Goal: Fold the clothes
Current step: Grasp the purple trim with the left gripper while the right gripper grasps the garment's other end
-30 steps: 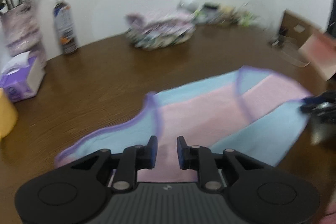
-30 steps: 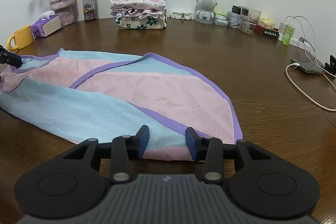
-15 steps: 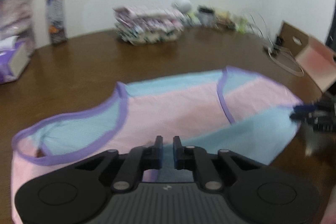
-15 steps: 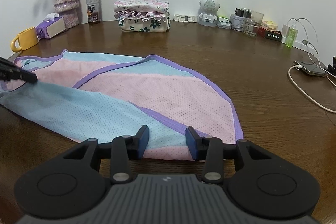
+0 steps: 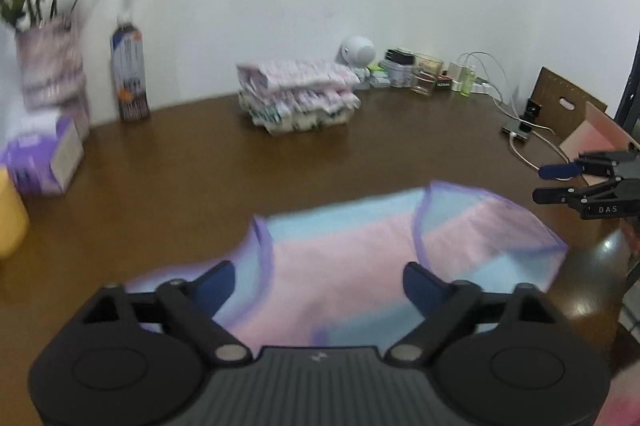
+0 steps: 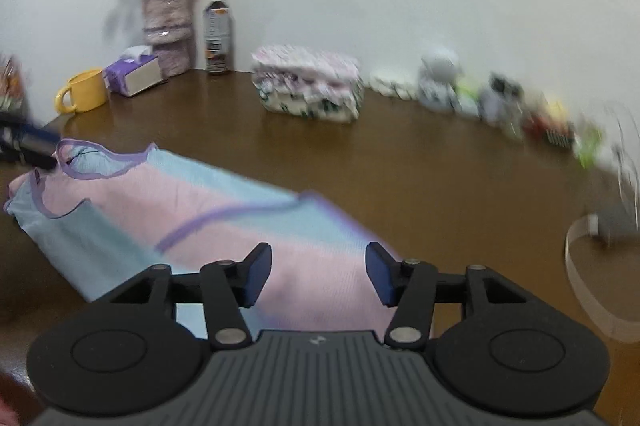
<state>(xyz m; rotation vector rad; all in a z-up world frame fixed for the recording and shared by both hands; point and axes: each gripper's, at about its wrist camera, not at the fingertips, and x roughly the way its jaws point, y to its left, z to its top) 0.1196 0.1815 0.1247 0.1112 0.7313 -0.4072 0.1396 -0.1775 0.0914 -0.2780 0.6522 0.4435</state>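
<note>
Spreading across the brown wooden table (image 6: 440, 166), the pink-and-blue mesh garment with purple trim (image 6: 224, 222) lay flat, doubled over on itself. At eleven o'clock sat a folded floral clothes stack (image 6: 308, 86), a dark bottle (image 6: 218, 34) and a yellow mug (image 6: 84, 94). The left gripper (image 5: 318, 284), clenched half a second before, now gaped, released; the right gripper (image 6: 318, 274) stood wider too. Only the left view showed a cardboard box (image 5: 568, 106).

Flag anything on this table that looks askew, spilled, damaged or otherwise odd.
Nothing stands out. The pink and blue garment lies loosely spread, not yet squared up, on the wooden table. The bottle and vase stand upright. Both grippers, left and right, are open.
</note>
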